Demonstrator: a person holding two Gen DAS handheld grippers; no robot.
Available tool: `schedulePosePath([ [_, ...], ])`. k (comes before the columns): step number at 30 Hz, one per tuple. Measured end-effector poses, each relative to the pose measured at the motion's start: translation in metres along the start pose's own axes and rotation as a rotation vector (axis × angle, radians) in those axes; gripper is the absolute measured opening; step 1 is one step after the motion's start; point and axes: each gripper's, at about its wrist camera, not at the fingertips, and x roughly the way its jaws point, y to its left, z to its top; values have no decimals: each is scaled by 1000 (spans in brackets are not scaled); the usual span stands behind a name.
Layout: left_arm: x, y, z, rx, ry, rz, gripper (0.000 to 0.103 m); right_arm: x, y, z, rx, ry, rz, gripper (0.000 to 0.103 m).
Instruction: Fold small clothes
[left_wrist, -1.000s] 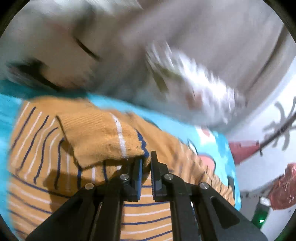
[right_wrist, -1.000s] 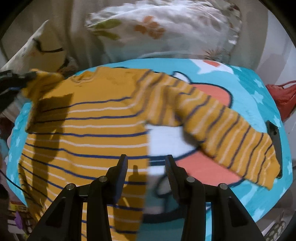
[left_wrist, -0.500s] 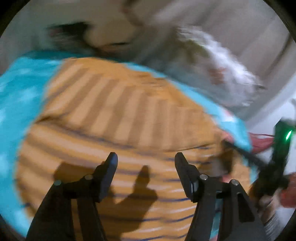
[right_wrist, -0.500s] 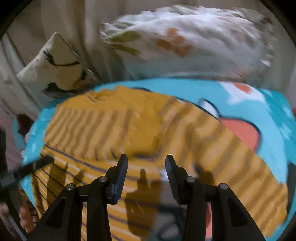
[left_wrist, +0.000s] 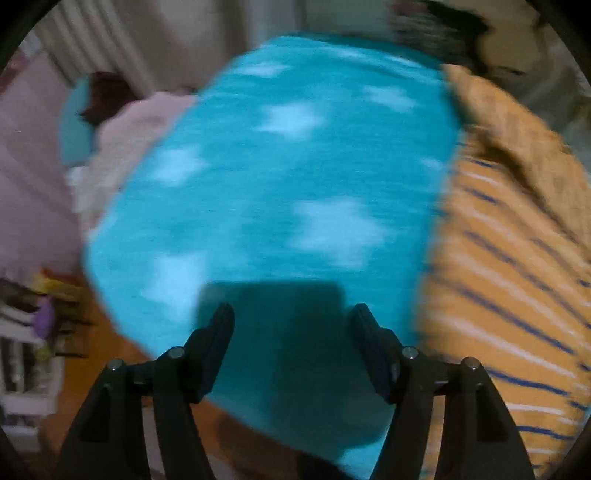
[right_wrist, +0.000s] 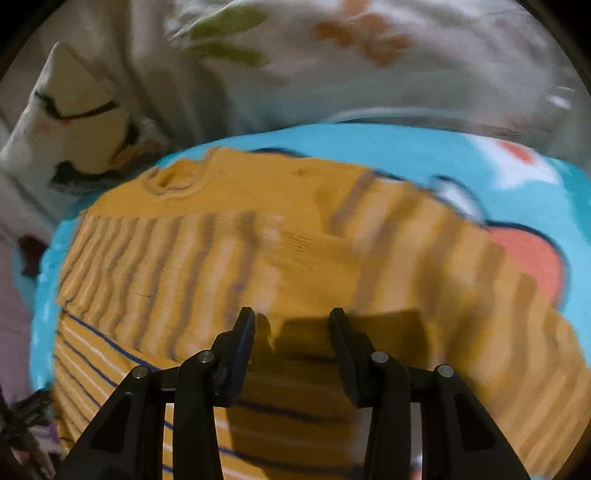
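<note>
An orange sweater with blue and white stripes (right_wrist: 295, 258) lies flat on a turquoise star-print blanket (left_wrist: 295, 166), with one sleeve folded across its body. In the left wrist view the sweater (left_wrist: 517, 266) fills the right side, blurred by motion. My left gripper (left_wrist: 291, 317) hovers over bare blanket left of the sweater; its jaws are opening and hold nothing. My right gripper (right_wrist: 291, 321) hangs open just above the sweater's middle, with no cloth between its fingers.
A floral pillow (right_wrist: 332, 55) and a cream cushion with black lines (right_wrist: 74, 122) lie beyond the blanket. Pink bedding (left_wrist: 29, 166) borders the blanket's left side. Wooden floor (left_wrist: 103, 332) and a cluttered white shelf (left_wrist: 22, 350) show past the bed's edge.
My left gripper let go of the sleeve cuff, opened wide and swung off the sweater to bare blanket. The sleeve now lies across the sweater's body. My right gripper moved further over the sweater.
</note>
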Motion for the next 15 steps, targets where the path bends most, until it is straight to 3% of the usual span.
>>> schedulePosePath([
  [2,-2,19,3,-39,2,-44,66,-19,-19,-16,38,-17,-62,48],
  [5,-21,27,9,-65,-51,-199,66,-50,-58,-50,166,-16,-40,48],
  [7,-32,22,12,-39,-83,-254,66,-72,-83,-81,279,-19,-15,50],
  [12,-48,-38,24,42,-82,-426,66,-108,-147,-160,610,-44,-34,52],
  [15,-58,-66,22,108,-80,-476,66,-116,-174,-188,755,-74,-52,52],
])
